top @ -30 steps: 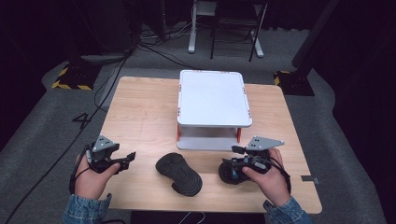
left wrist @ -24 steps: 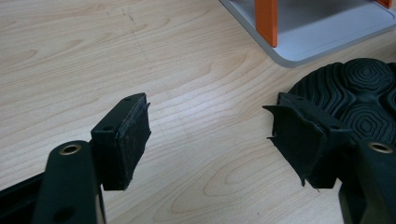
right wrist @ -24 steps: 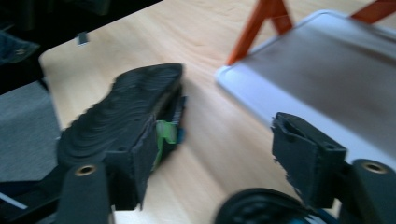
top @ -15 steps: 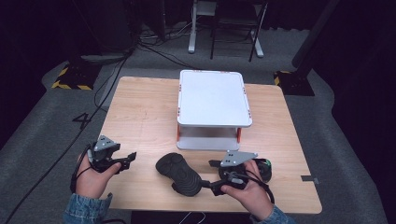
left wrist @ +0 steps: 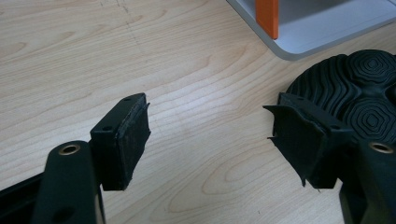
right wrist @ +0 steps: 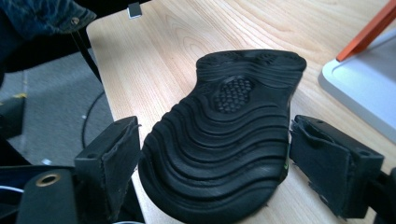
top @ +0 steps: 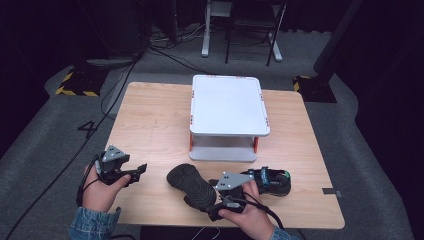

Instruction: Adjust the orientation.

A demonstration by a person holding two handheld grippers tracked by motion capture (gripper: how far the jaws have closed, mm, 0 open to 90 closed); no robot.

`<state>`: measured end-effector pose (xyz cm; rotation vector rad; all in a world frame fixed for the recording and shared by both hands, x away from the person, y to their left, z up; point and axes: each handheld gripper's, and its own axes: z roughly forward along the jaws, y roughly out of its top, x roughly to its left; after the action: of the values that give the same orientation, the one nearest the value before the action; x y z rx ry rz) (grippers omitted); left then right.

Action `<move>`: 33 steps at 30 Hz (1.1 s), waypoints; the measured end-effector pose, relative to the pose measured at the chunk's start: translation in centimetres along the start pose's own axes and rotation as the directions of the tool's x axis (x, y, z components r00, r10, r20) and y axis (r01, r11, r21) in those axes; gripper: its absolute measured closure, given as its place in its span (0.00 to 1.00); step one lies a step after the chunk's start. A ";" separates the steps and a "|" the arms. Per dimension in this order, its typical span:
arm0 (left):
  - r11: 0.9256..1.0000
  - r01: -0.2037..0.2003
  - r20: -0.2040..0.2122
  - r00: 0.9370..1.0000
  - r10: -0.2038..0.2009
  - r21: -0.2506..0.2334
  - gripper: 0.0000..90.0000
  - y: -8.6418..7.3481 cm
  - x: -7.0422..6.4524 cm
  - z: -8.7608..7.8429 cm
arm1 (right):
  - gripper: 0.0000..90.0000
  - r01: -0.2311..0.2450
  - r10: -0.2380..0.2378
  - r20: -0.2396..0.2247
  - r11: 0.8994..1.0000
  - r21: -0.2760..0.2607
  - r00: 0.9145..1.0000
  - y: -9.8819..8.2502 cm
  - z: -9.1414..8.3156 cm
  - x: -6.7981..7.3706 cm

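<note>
A black shoe lies sole up near the table's front edge, its ridged sole close in the right gripper view. My right gripper has one end of that sole between its jaws. The jaws have just been opening and stand wide on either side of it, without pressing. A second black shoe with green and blue trim stands upright just right of my right hand. My left gripper hovers open and empty left of the overturned shoe, whose sole sits beside its right jaw.
A white two-tier stand with orange posts occupies the table's middle and back. Bare wood stretches to its left. The front table edge is close to the overturned shoe. A denim sleeve is beyond it.
My right gripper has left the upright shoe at the right, moved left and come around the overturned shoe's end with wider jaws. The left gripper has stayed put.
</note>
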<state>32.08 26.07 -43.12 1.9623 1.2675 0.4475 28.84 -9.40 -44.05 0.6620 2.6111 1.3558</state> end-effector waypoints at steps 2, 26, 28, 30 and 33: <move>1.000 0.001 0.004 1.000 -0.001 0.003 0.31 0.0 0.0 0.0 | 0.15 0.025 -0.025 0.017 1.000 0.001 1.000 -0.1 0.3 0.4; 1.000 0.002 0.008 1.000 -0.002 0.014 0.31 -0.2 0.0 0.3 | 0.11 0.013 -0.015 0.096 1.000 0.025 0.995 -1.7 3.0 1.0; 1.000 0.003 0.006 1.000 -0.003 0.013 0.31 -0.2 0.1 0.3 | 0.11 0.013 -0.015 0.091 1.000 0.029 0.996 -1.6 3.0 0.9; 1.000 0.003 0.005 1.000 -0.003 0.012 0.31 -0.2 0.1 0.2 | 0.13 0.006 -0.008 0.089 1.000 0.027 0.996 -1.5 2.9 0.7; 1.000 0.003 0.002 1.000 -0.003 0.012 0.31 -0.2 0.2 0.3 | 0.16 -0.006 0.007 0.087 1.000 -0.016 0.996 -1.3 2.6 0.3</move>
<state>32.21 26.21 -43.49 1.9702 1.2742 0.4370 28.96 -7.96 -46.56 0.7110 2.5305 1.3173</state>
